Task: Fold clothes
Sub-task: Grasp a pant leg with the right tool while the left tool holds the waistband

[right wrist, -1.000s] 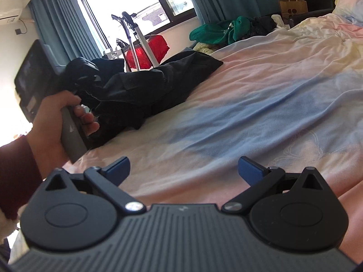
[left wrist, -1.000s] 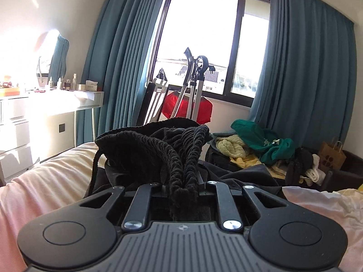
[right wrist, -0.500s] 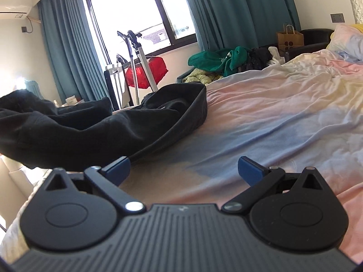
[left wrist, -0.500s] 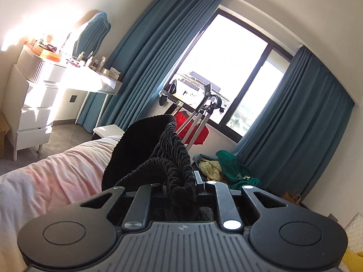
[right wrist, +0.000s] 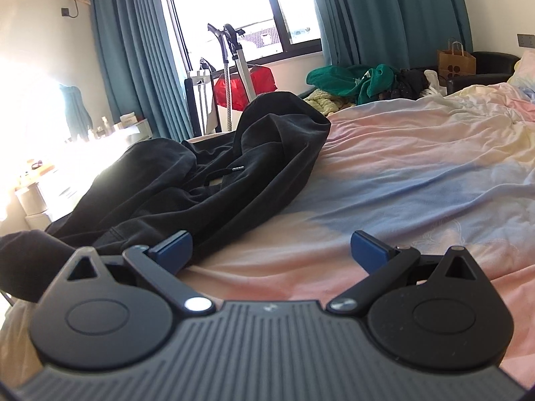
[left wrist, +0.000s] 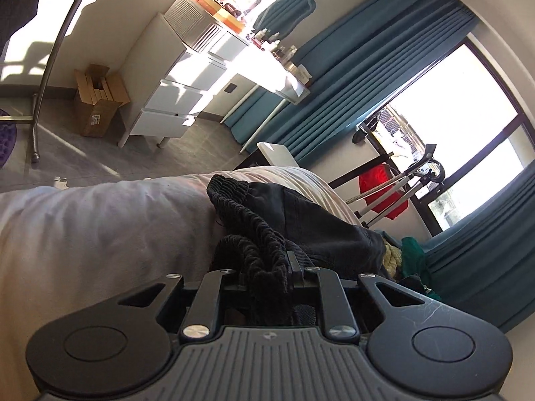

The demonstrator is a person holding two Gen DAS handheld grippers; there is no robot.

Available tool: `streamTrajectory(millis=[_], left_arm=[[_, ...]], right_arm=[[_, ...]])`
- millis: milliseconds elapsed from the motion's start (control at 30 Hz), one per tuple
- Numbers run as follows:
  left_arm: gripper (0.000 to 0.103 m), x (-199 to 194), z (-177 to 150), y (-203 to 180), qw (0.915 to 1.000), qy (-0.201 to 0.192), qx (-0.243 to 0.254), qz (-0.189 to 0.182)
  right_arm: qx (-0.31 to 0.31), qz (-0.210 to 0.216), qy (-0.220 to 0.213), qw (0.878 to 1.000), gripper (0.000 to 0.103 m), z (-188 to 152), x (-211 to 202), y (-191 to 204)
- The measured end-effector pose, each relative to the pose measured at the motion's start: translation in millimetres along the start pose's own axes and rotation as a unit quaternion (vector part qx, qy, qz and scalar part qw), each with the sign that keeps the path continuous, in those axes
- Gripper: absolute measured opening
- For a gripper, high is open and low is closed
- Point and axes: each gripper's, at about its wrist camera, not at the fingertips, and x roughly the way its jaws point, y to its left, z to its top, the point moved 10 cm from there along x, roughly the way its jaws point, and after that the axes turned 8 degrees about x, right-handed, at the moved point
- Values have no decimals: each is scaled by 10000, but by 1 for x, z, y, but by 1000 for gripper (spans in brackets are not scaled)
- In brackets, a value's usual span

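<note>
A black garment with a ribbed elastic waistband (left wrist: 254,224) lies bunched at the bed's edge. My left gripper (left wrist: 267,270) is shut on the waistband, which is pinched between the jaws. In the right wrist view the same black garment (right wrist: 207,173) sprawls across the left part of the bed, a drawstring tip showing on it. My right gripper (right wrist: 271,250) is open and empty, low over the pastel sheet (right wrist: 418,180), its left blue fingertip (right wrist: 172,245) right beside the garment's near edge.
A pile of other clothes, green (right wrist: 354,78) and yellow, lies past the bed's far end by the window. A white dresser (left wrist: 187,77) and cardboard box (left wrist: 100,100) stand on the floor left of the bed. A paper bag (right wrist: 456,61) sits at back right.
My left gripper has rolled and swung left, carrying the waistband down to the bed's edge. The right gripper moved closer to the garment, which now lies spread before it.
</note>
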Motion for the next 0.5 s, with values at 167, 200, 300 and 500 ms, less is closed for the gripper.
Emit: streamTrajectory(millis=[167, 200, 300, 500], left_arm=[[20, 8, -11, 0, 10000, -7, -66, -61], [20, 10, -12, -2, 9999, -9, -114, -78], [21, 19, -16, 0, 9994, 55, -330, -76], [23, 39, -9, 11, 9978, -90, -646, -90]], right_arm=[[507, 189, 131, 9984, 103, 32, 33, -4], [533, 178, 157, 9983, 103, 41, 47, -5], [454, 34, 177, 9988, 103, 76, 108, -8], [369, -270, 144, 9988, 99, 144, 237, -27]])
